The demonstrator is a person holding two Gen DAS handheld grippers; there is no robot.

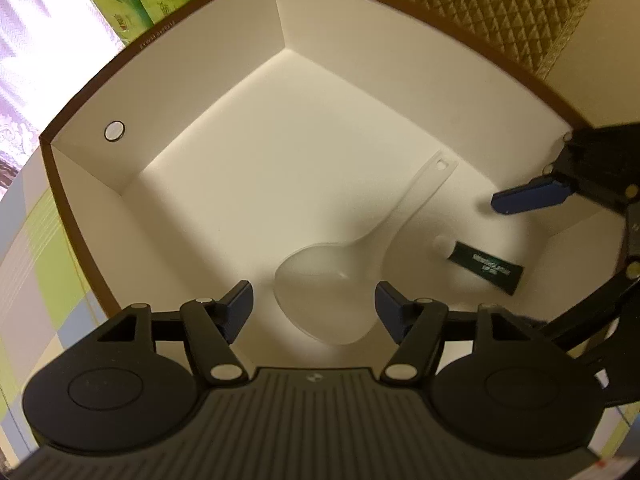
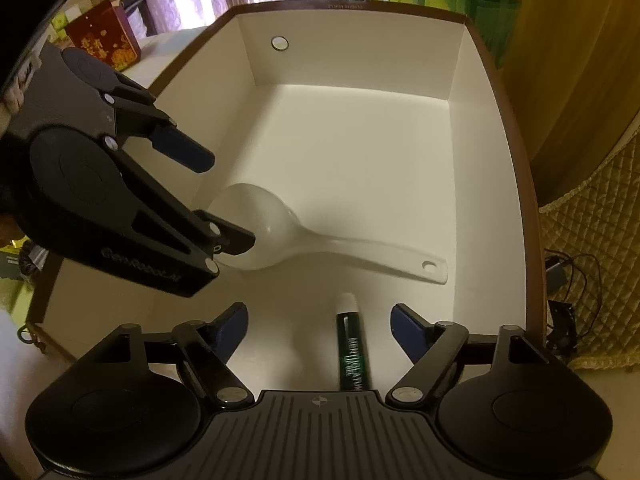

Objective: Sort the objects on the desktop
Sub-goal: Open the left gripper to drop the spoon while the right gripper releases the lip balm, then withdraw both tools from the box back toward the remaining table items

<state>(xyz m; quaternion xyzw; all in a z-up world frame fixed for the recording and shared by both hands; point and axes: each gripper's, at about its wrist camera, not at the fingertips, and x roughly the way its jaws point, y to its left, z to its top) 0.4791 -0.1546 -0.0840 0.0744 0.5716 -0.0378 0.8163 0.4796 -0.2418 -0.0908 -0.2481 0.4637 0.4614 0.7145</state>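
Your left tool [image 1: 314, 304] hangs open and empty just above the bowl of the spoon [image 1: 340, 284], its fingers spread to either side and touching nothing. Your right tool [image 2: 320, 320] is open too, straddling the tube [image 2: 352, 356] below it without gripping it.

Both things lie flat on the floor of the box [image 2: 360, 152]. From the right wrist view the spoon runs across the near half, bowl at the left wall and handle pointing right, and the tube sits nearer still, white cap toward the spoon's handle, close to it but apart. The far half of the box floor is bare.

By my reading, two items are sorted and both tools are free. No other loose desktop item for sorting shows on the desk [image 1: 36, 280] in either view, so you cannot tell from here how much is left; lifting clear of the box comes next.
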